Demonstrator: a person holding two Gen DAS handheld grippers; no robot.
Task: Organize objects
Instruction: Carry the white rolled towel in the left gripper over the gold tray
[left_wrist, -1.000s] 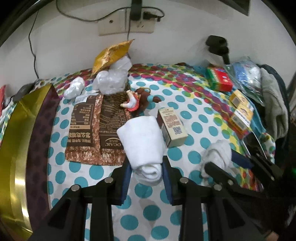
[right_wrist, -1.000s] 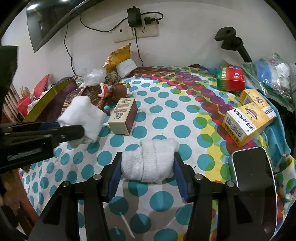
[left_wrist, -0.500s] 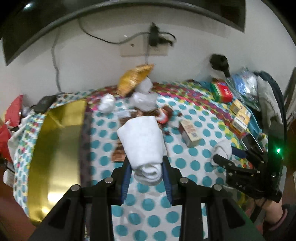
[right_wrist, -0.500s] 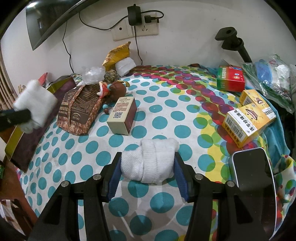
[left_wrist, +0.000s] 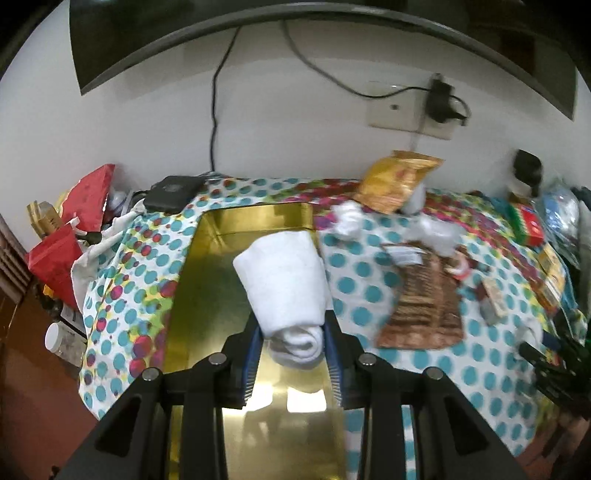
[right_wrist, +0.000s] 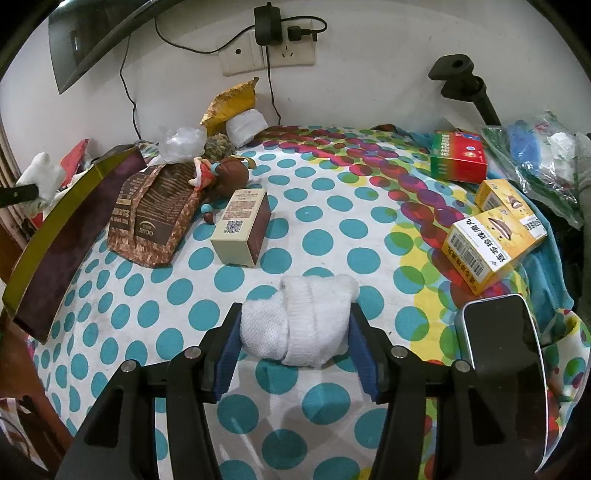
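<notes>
Two white rolled cloths are in play. The left gripper (left_wrist: 291, 347) is pinching one rolled white towel (left_wrist: 284, 284) between its blue pads, holding it in the air over the shiny gold tray (left_wrist: 221, 280). The second, a rolled white sock bundle (right_wrist: 295, 319), is lying on the polka-dot tablecloth (right_wrist: 332, 229) between the fingers of the right gripper (right_wrist: 295, 343); the left pad is touching it, a thin gap is showing at the right pad, so the jaws are standing open around it.

In the right wrist view three medicine cartons are sitting at the right: one red-and-green box (right_wrist: 458, 157) and two yellow boxes (right_wrist: 491, 247), one partly covering the other. One beige-and-brown carton (right_wrist: 242, 227) is lying mid-table, just beside one brown snack packet (right_wrist: 155, 210) and one small doll figure (right_wrist: 218, 173). One phone (right_wrist: 502, 339) is lying face up at the right edge, its lower end cut off behind the gripper. One gold foil bag (right_wrist: 231, 101) is leaning at the wall.

The left wrist view is blurring the right half of the table, so the cartons there are hard to make out, and the tray's near end is hiding behind the gripper body.
</notes>
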